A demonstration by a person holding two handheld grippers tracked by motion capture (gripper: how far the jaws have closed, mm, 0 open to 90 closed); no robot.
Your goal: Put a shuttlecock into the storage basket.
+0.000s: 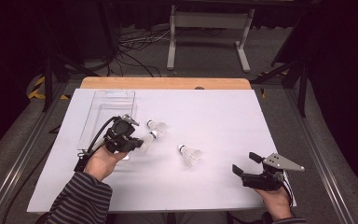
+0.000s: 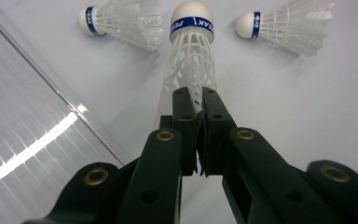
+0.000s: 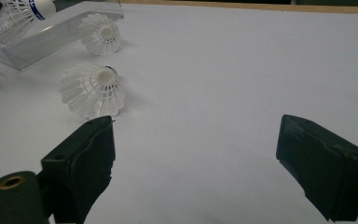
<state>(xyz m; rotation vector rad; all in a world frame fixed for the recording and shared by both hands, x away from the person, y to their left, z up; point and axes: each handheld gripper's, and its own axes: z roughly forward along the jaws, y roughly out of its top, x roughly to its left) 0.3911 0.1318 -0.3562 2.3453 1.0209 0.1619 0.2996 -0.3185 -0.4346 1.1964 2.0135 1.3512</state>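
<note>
My left gripper (image 1: 136,142) is shut on the skirt of a white plastic shuttlecock (image 1: 148,139), held a little above the white sheet with its blue-banded cork pointing away. In the left gripper view the jaws (image 2: 195,95) pinch the skirt of that shuttlecock (image 2: 191,46). A second shuttlecock (image 1: 157,126) lies just beyond it and a third (image 1: 189,155) lies mid-table. My right gripper (image 1: 244,162) rests at the front right, open with nothing between its fingers (image 3: 196,135). The third shuttlecock (image 3: 93,91) lies ahead of its left jaw.
A clear plastic tray (image 1: 106,114) lies at the back left, just left of the held shuttlecock (image 2: 23,126). A white sheet (image 1: 223,112) covers the wooden table (image 1: 168,83). A metal stand (image 1: 209,32) and cables are on the floor behind.
</note>
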